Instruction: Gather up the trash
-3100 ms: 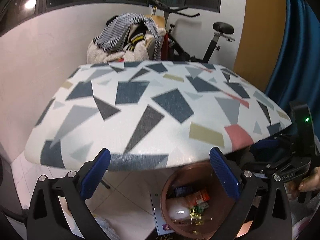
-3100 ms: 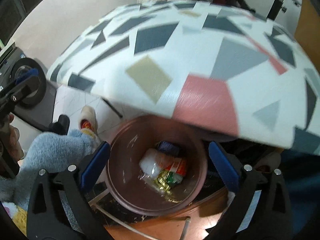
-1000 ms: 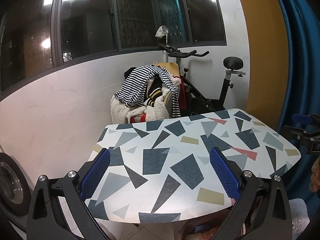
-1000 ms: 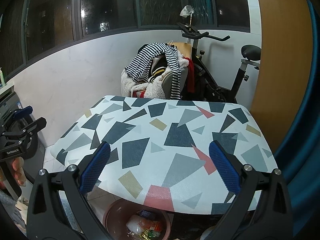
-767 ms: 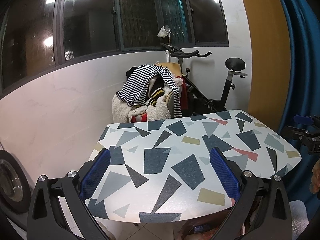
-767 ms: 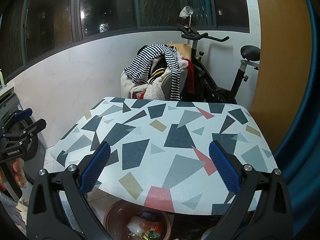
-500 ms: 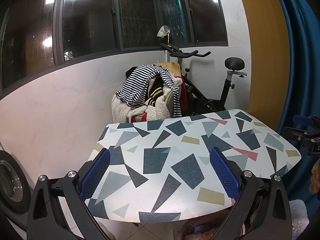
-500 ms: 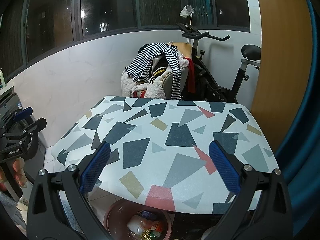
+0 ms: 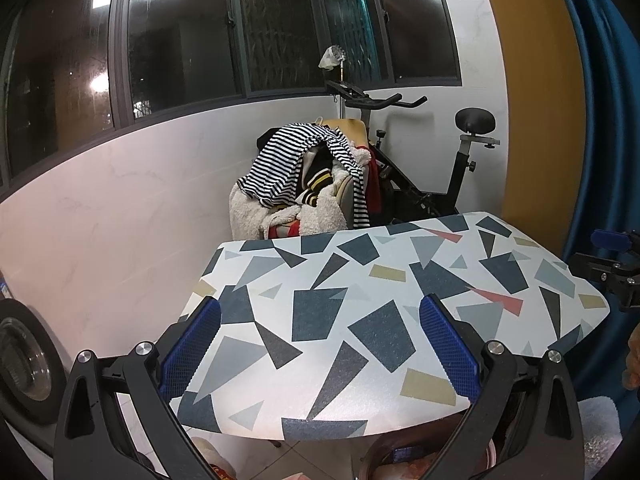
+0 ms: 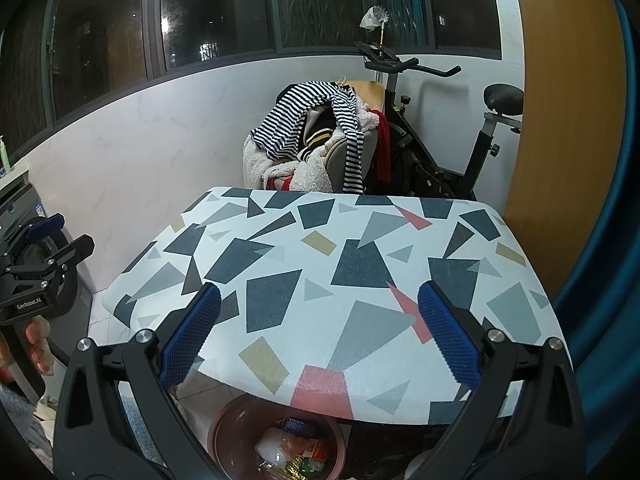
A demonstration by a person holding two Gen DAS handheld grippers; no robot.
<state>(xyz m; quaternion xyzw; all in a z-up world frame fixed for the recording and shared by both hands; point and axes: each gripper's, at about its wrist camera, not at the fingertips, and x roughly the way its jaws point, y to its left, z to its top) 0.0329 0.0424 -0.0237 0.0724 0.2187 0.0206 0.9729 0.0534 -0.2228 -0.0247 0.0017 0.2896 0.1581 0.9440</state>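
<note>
A round brownish-pink trash bin (image 10: 224, 436) stands on the floor under the table's near edge, holding wrappers and crumpled trash (image 10: 292, 448); its rim also shows in the left wrist view (image 9: 374, 458). My left gripper (image 9: 319, 346) is open and empty, held above the near edge of the table (image 9: 400, 280). My right gripper (image 10: 318, 338) is open and empty over the same table (image 10: 320, 264). Each gripper appears in the other's view, the left (image 10: 38, 276) and the right (image 9: 612, 268).
A chair piled with striped and fleecy clothes (image 9: 304, 184) and an exercise bike (image 9: 436, 184) stand behind the table. A blue curtain (image 9: 600, 120) hangs on the right. A washing machine (image 9: 20, 364) is on the left.
Both grippers have risen from the trash bin under the table to above the tabletop, and over the last second they have barely moved. Both stay open.
</note>
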